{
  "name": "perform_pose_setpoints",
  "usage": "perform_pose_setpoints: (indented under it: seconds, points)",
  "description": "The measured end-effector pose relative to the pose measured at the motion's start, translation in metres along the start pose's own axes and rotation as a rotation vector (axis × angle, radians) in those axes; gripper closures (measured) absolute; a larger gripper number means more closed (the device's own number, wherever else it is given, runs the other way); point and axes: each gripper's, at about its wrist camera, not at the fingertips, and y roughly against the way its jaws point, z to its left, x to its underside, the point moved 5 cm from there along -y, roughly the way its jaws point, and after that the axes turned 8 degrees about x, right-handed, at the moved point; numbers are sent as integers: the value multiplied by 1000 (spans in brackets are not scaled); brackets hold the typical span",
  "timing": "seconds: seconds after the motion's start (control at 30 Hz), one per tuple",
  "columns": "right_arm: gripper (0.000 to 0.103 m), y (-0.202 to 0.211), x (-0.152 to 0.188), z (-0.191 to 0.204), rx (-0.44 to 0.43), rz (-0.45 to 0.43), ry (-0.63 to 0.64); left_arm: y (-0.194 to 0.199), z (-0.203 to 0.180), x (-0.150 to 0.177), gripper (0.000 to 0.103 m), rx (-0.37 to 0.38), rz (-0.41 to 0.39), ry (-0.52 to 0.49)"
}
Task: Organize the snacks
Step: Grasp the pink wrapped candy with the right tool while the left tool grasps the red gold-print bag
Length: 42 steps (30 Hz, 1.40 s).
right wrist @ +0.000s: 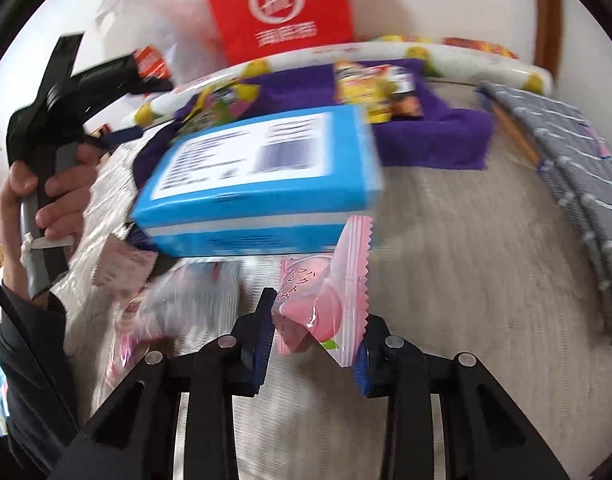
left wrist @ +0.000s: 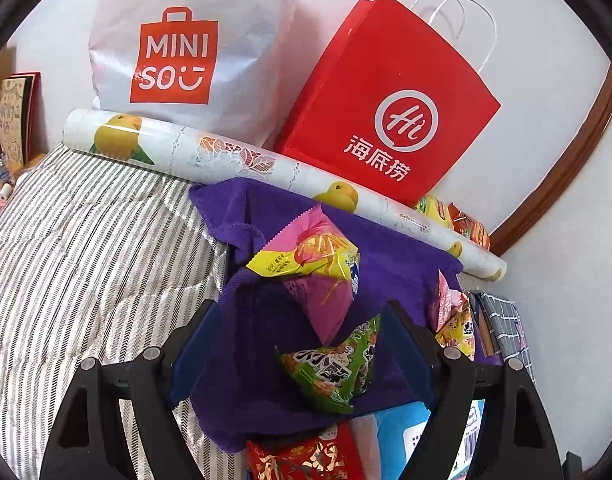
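Note:
My left gripper (left wrist: pixel 302 320) is open above a purple cloth (left wrist: pixel 401 256). A pink and yellow snack bag (left wrist: pixel 317 256) and a green snack bag (left wrist: pixel 333 368) lie on the cloth between its fingers. My right gripper (right wrist: pixel 317 316) is shut on a pink candy packet (right wrist: pixel 325 304) and holds it above the striped bedding. A blue box (right wrist: pixel 262 184) lies just beyond it, and yellow snack bags (right wrist: pixel 369 88) lie on the purple cloth (right wrist: pixel 433 136) further back. The left gripper (right wrist: pixel 118 76) shows at the left of the right wrist view, held by a hand.
A white Miniso bag (left wrist: pixel 178 56) and a red paper bag (left wrist: pixel 389 108) lean on the wall. A printed paper roll (left wrist: pixel 234 156) lies in front of them. A grey checked cloth (right wrist: pixel 577 176) lies at the right. A red packet (left wrist: pixel 306 456) and the blue box (left wrist: pixel 401 428) lie near the left gripper.

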Motion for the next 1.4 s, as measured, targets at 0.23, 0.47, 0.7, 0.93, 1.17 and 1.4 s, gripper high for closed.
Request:
perform_pose_setpoints:
  seconds: [0.23, 0.47, 0.7, 0.93, 1.17, 1.4]
  points:
    - [43, 4, 12, -27, 39, 11, 33, -4, -8, 4, 22, -12, 6, -40]
    - [31, -5, 4, -42, 20, -10, -50, -11, -12, 8, 22, -27, 27, -60]
    - [60, -11, -1, -33, 62, -68, -16, -9, -15, 11, 22, -47, 19, -87]
    - [66, -5, 4, -36, 26, -55, 6, 3, -27, 9, 22, -45, 4, -131]
    - [67, 4, 7, -46, 33, -69, -7, 19, -20, 32, 22, -35, 82, -142]
    - [67, 1, 8, -60, 23, -63, -69, 29, 5, 54, 23, -10, 153, -63]
